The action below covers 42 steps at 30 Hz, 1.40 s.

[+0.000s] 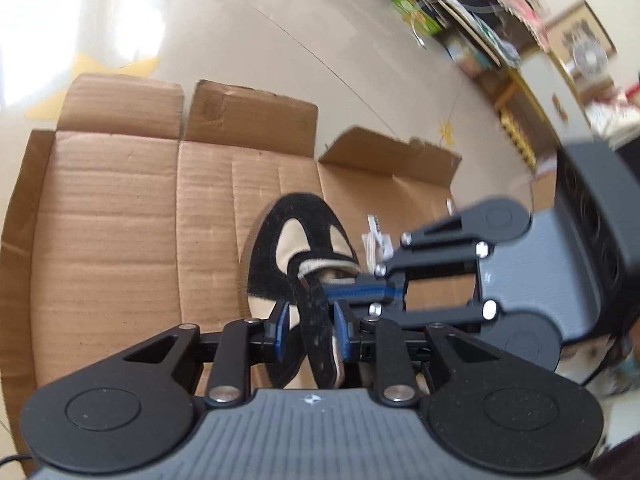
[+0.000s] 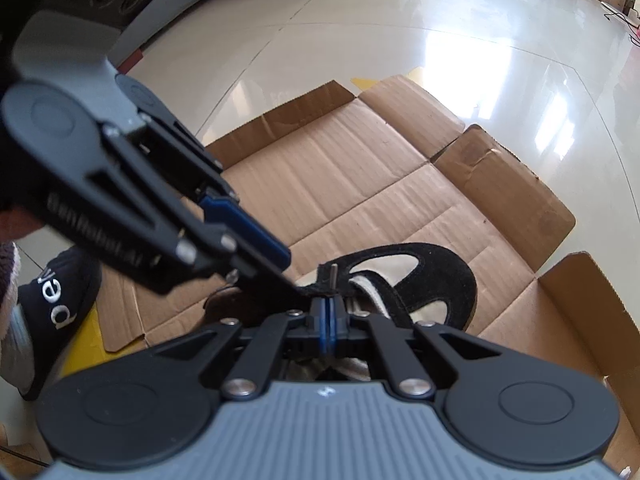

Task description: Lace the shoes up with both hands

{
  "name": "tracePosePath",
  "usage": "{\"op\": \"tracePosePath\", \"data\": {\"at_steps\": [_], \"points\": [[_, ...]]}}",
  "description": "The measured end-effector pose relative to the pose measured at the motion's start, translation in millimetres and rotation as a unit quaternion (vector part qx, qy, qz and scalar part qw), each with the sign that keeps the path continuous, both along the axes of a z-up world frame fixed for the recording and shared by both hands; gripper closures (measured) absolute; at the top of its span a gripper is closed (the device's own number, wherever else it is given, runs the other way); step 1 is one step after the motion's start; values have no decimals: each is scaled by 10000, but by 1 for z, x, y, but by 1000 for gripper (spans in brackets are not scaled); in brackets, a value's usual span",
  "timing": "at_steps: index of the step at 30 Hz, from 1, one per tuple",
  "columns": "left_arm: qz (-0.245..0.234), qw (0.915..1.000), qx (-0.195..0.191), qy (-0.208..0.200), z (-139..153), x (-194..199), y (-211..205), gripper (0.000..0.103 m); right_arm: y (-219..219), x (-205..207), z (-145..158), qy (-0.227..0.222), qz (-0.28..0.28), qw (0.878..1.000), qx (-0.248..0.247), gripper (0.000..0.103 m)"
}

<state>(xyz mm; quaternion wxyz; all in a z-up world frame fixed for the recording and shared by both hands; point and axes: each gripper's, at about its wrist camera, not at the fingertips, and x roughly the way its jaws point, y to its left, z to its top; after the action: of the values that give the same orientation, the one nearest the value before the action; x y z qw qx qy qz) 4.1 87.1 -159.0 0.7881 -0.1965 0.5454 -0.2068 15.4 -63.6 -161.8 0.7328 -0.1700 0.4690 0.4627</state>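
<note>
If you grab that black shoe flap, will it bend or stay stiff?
The black suede flap probably bends easily: it already curves between the left gripper pads. Its fuzzy surface likely won't slip. The shoe looks light, so it may slide on the cardboard.

Glossy pale tiled floor point(image 2: 360, 32) with bright window glare at 2 o'clock; cluttered shelves point(image 1: 472, 20) at 1 o'clock in left view.

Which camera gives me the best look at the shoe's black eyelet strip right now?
The left wrist view. There the black eyelet strip runs lengthwise between the left gripper pads, which stand apart from it. In the right wrist view only its end shows, behind the shut right gripper.
</note>
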Motion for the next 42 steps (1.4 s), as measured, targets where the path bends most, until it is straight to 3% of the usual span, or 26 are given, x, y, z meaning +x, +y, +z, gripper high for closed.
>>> {"op": "tracePosePath", "data": {"at_steps": [5,8,10,12,15,27,35,38,42], "points": [[524,9977,-291,323,-10,10,6,79,-1,1,0,12,-3,10000,14,100],[530,9977,-317,267,-14,12,0,79,-2,1,-1,24,-15,10000,29,100],[527,9977,-350,234,-16,13,-3,83,-2,1,-2,36,-27,10000,33,100],[549,9976,-367,190,-19,13,-5,96,-3,1,-2,43,-39,10000,32,100],[580,9976,-349,111,-21,12,-6,102,-4,1,-3,67,-72,9999,36,99],[748,9969,-187,-143,-14,7,-4,102,-15,3,25,40,-145,9997,184,85],[676,9962,-137,-529,3,4,-2,102,0,11,10,94,-244,9994,204,85],[571,9968,-111,-542,5,4,-3,102,5,14,1,79,-217,9995,204,101],[481,9977,-15,-487,10,2,3,92,1,20,3,312,-366,9983,334,101]]}}
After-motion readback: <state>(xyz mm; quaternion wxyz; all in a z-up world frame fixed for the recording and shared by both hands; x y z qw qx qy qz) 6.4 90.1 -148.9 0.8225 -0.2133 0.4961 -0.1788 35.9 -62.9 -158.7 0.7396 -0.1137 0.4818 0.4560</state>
